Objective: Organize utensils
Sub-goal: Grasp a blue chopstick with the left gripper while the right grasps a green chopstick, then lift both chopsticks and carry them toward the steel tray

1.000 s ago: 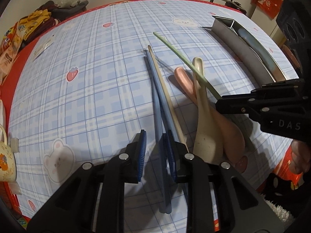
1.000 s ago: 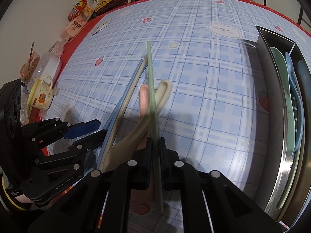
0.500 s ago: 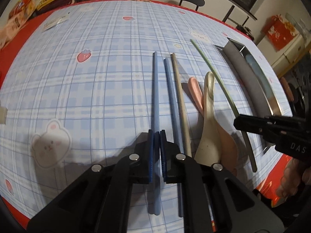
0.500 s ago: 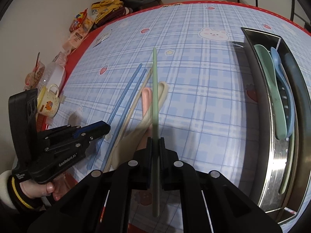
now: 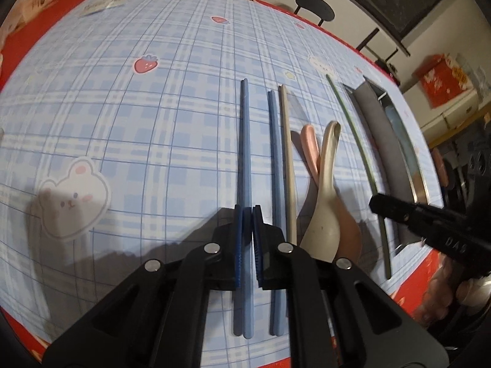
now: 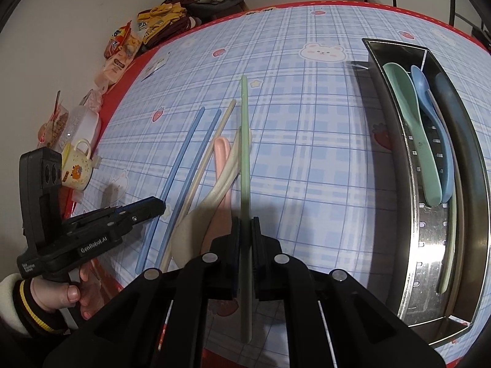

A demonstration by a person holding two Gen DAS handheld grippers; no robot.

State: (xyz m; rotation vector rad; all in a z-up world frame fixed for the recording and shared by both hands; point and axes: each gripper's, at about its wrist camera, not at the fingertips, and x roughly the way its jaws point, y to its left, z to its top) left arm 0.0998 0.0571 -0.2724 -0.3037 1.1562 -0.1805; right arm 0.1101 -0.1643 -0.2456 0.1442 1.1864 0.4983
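My left gripper is shut on a blue chopstick and holds it off the cloth; it also shows in the right wrist view. My right gripper is shut on a green chopstick, seen from the left wrist view too. A second blue chopstick, a beige chopstick, a pink spoon and a cream spoon lie on the checked tablecloth between the grippers. A steel utensil tray at the right holds green, blue and dark spoons.
A yellow mug, a plastic box and snack packets sit along the left table edge. A black stool stands beyond the far edge. The near table edge is just below both grippers.
My left gripper closed on the blue chopstick and drew it left, away from its pair. My right gripper lifted the green chopstick and swung it toward the steel tray.
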